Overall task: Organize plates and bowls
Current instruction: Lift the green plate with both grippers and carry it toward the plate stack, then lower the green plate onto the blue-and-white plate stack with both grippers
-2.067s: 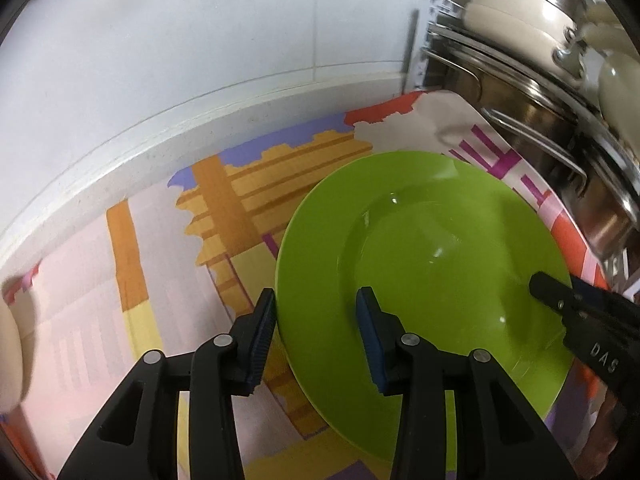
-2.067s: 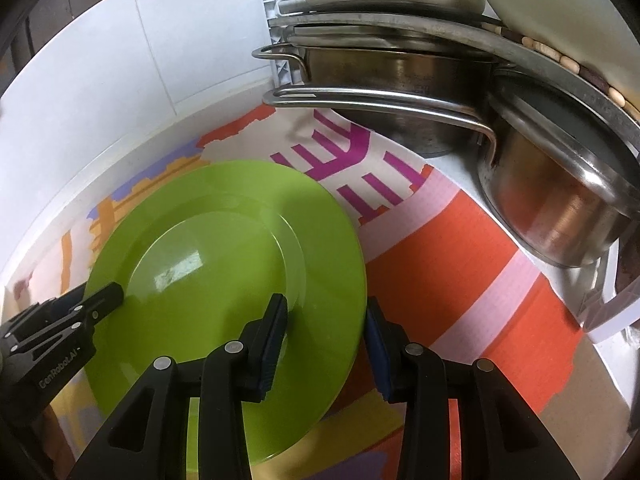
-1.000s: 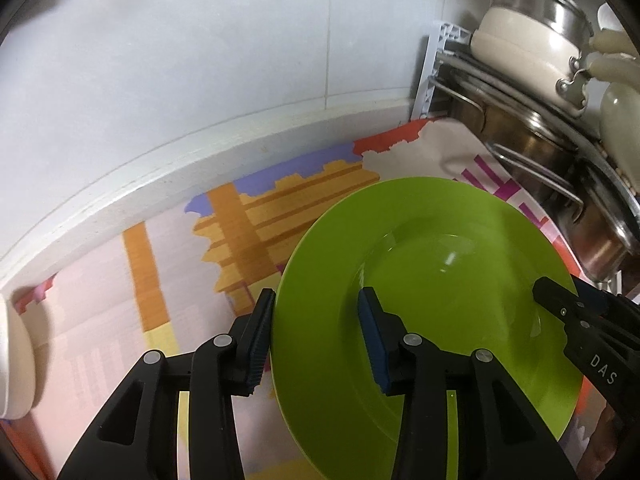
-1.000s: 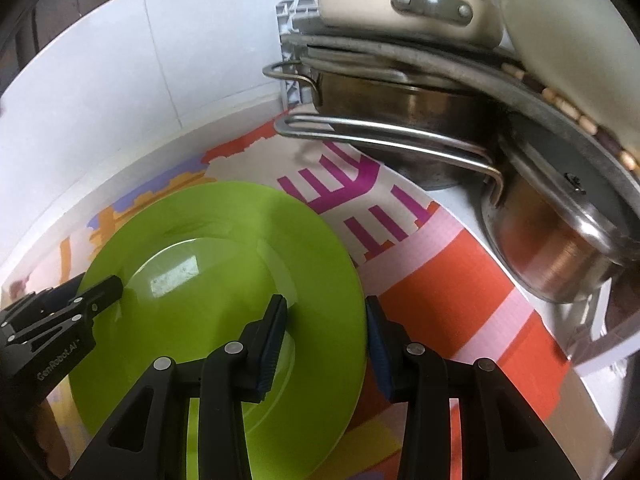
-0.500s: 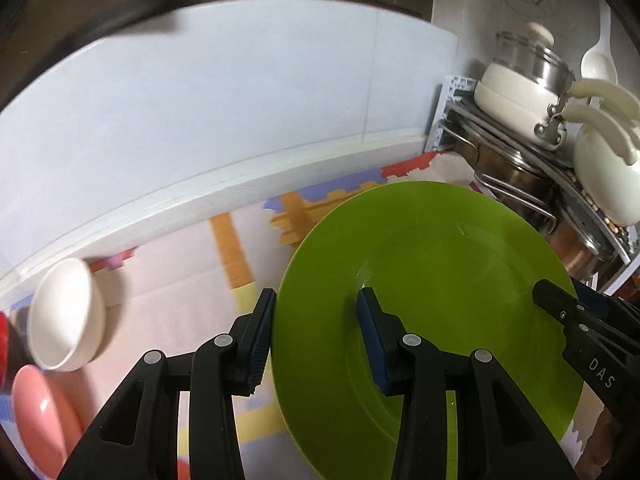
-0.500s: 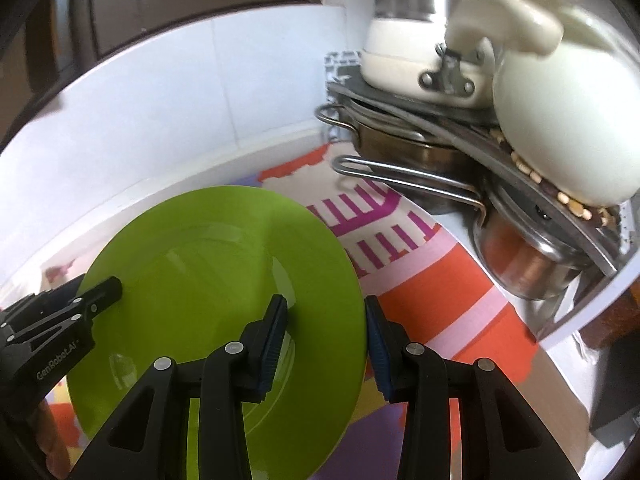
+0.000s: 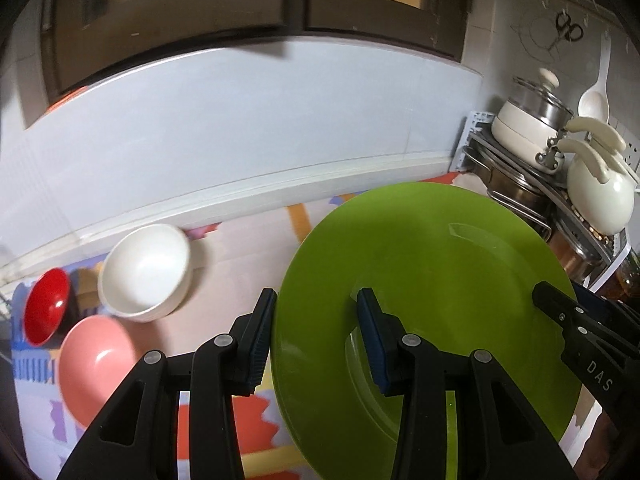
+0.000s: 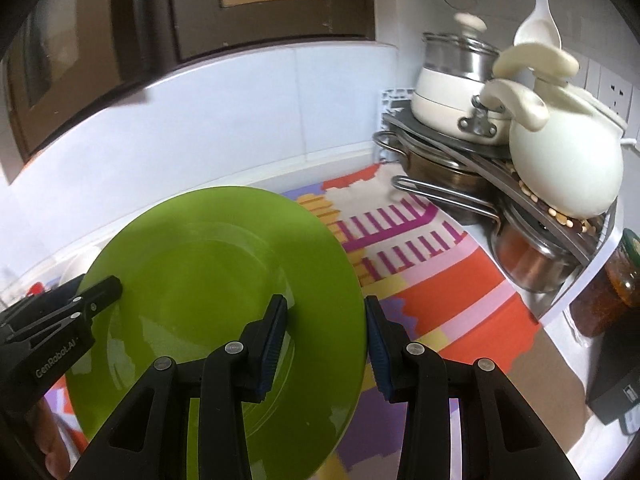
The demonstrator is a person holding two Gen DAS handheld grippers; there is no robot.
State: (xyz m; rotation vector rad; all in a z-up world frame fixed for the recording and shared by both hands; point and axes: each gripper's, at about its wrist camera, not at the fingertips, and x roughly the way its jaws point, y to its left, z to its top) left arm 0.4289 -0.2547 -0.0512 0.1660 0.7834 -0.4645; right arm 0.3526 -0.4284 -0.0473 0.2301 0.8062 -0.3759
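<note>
A big green plate (image 7: 440, 260) (image 8: 200, 260) hangs in the air above the patterned mat, held by both rims. My left gripper (image 7: 316, 300) is shut on its left rim, one blue pad on top and one below. Over on the right rim my right gripper (image 8: 325, 304) is shut the same way. Each gripper's tip shows in the other view: the right gripper (image 7: 560, 308) and the left gripper (image 8: 96, 292). On the mat at the left sit a white bowl (image 7: 144, 268), a red bowl (image 7: 44, 306) and a pink bowl (image 7: 96, 360).
A colourful mat (image 8: 440, 292) covers the counter below a white tiled wall. A corner rack (image 8: 520, 152) at the right holds steel pots, a cream pot and a cream kettle. A jar (image 8: 616, 280) and a black box (image 8: 616, 376) stand at the far right.
Both grippers have risen with the green plate and pulled back from the wall. The plate has left the mat, and the bowls at the left have come into view.
</note>
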